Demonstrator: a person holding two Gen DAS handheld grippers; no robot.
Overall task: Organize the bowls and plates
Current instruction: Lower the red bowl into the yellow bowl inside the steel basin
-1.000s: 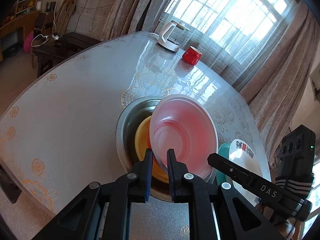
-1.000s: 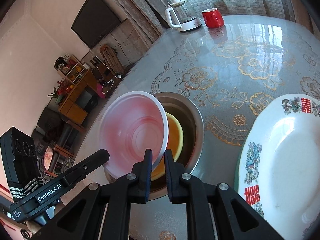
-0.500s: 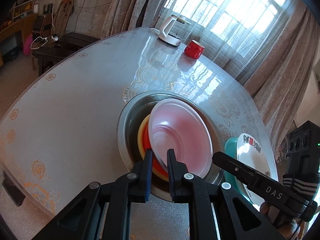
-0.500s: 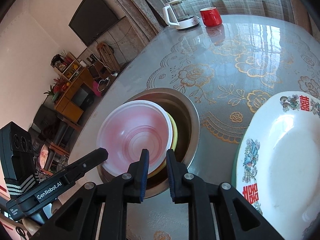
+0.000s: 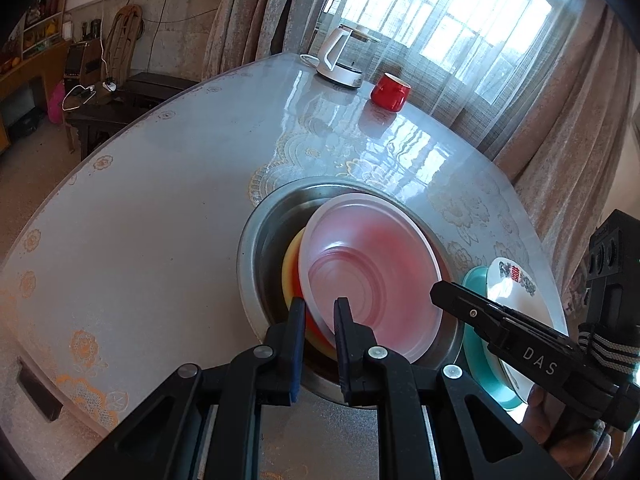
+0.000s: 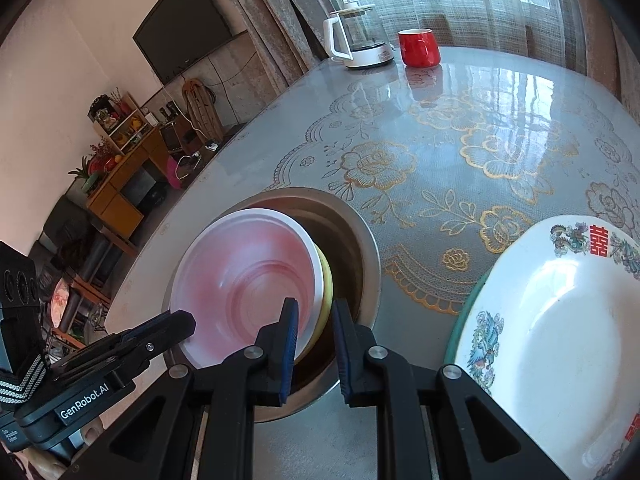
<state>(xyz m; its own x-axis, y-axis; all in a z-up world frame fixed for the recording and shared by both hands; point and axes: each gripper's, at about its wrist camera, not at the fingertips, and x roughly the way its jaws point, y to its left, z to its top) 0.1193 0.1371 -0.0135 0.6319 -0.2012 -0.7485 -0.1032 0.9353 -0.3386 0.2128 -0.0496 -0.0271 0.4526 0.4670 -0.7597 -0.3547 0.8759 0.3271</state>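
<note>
A translucent pink bowl (image 5: 372, 280) (image 6: 248, 280) lies slightly tilted inside a steel basin (image 5: 256, 240) (image 6: 362, 240), on top of a yellow bowl (image 5: 289, 276) (image 6: 327, 280); a red layer shows between them. My left gripper (image 5: 318, 320) is shut on the pink bowl's near rim. My right gripper (image 6: 316, 320) is shut on the rim at the opposite side, with the yellow bowl's edge just beyond its fingers. In each wrist view the other gripper shows from the side at the bowl's edge: the right gripper (image 5: 438, 292) and the left gripper (image 6: 188, 322).
A white plate with red and green patterns (image 6: 560, 320) (image 5: 512, 280) sits on a teal plate (image 5: 476, 344) right of the basin. A glass kettle (image 6: 360, 40) and a red cup (image 6: 418, 48) stand at the table's far edge. The round table (image 5: 140, 220) carries a lace-print cover.
The pink bowl has come down from a steep tilt and now sits lower in the basin, over the yellow bowl. Both grippers kept their hold on its rim.
</note>
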